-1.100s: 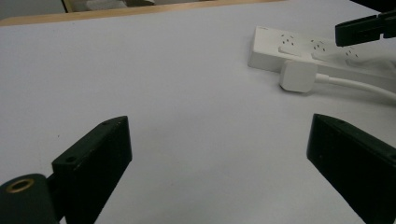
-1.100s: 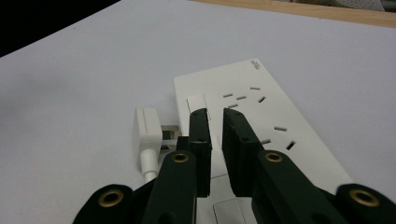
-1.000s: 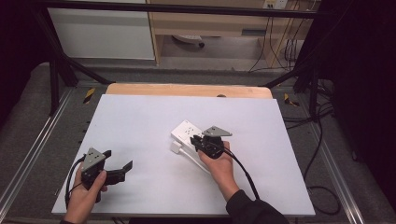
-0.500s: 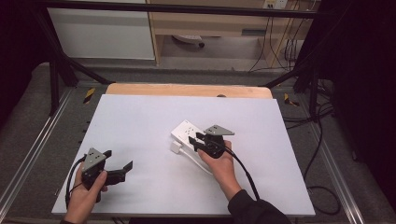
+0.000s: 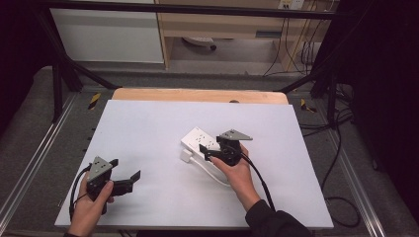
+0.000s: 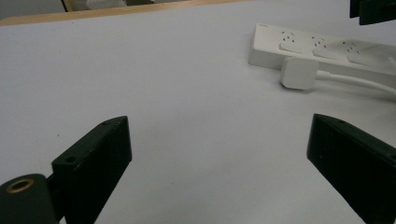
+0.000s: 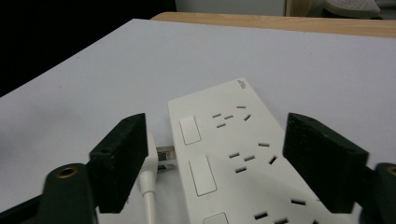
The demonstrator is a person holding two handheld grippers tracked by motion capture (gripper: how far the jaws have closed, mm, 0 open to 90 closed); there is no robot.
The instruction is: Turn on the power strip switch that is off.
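The high view looks forward and down on my whole counter (image 5: 148, 123) from above my side, while my left gripper view skims low toward the power strip (image 6: 327, 49) that my right gripper view faces from close above.

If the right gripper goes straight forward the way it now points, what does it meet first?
Most likely the white power strip. The right gripper stands open just above it, jaws either side. The plug lies beside the left jaw. Height above the strip is unclear.
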